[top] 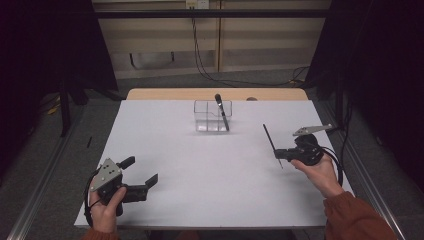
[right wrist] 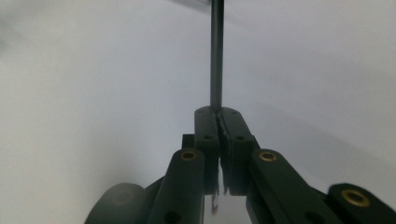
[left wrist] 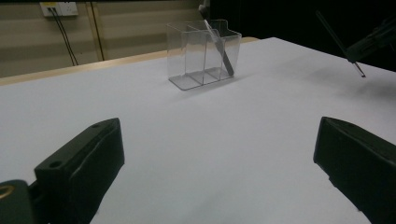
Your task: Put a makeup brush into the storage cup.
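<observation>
Rod (top: 270, 140), thin & dark, is clamped in the right gripper (top: 278, 154), off the desk at the right side. First the setting, big to small:

Room: dim, dark curtains L & R, pale panelled back wall w/ a socket (left wrist: 59, 8) and cables hanging down to a grey floor.

Desk (top: 200, 190): covered by a white sheet, wooden edge showing at the far side. Surface mostly bare.

Clear organiser (top: 206, 116): transparent box w/ compartments, standing upright near the far-centre of the desk. A grey-handled utensil (top: 222, 112) leans tilted in its right-hand section, handle end sticking out over the rim.

Left gripper (top: 141, 172): held low at the near-left corner, just above the sheet. Jaws wide apart, nothing btwn them; in the left gripper view they frame the bare sheet w/ the organiser well beyond.

Right gripper: held in a hand (top: 320, 172) w/ a rust-coloured sleeve, near the desk's right edge. Jaws together, pinched on the rod's lower part. In the right gripper view the rod (right wrist: 216, 56) runs straight up from the jaw tips; a short stub pokes out below them. From above it slants up-left toward the organiser, well apart from it.
</observation>
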A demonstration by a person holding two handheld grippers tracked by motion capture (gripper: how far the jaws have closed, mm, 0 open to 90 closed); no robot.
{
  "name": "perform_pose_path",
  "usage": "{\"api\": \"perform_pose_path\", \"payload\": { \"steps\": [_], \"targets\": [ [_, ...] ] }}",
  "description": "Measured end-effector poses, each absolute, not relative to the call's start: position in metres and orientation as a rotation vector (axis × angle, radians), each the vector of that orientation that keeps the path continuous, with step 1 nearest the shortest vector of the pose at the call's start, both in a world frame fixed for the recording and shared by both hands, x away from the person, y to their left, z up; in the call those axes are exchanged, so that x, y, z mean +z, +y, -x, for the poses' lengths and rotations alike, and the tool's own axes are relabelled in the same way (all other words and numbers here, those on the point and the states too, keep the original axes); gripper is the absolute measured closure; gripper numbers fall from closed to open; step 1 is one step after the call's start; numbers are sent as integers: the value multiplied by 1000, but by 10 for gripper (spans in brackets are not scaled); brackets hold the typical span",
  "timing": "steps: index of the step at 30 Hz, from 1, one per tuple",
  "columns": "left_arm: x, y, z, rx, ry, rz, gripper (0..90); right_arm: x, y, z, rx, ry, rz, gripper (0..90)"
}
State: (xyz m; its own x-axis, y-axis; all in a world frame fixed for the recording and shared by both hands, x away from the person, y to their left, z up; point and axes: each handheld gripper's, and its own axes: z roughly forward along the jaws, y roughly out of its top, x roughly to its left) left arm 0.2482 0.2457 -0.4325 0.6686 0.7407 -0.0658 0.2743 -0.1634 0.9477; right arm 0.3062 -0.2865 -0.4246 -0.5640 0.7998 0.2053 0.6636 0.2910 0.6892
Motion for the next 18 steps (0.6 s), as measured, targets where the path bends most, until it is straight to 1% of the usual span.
{"api": "perform_pose_path", "payload": {
  "steps": [6,18],
  "targets": [
    [-432,247,-248,528,834,-1729,16,-426,-284,-303,1252,2302,-1294,866],
    [-431,247,-247,520,822,-1728,16,-424,-292,-298,1458,2139,-1260,865]
  ]
}}
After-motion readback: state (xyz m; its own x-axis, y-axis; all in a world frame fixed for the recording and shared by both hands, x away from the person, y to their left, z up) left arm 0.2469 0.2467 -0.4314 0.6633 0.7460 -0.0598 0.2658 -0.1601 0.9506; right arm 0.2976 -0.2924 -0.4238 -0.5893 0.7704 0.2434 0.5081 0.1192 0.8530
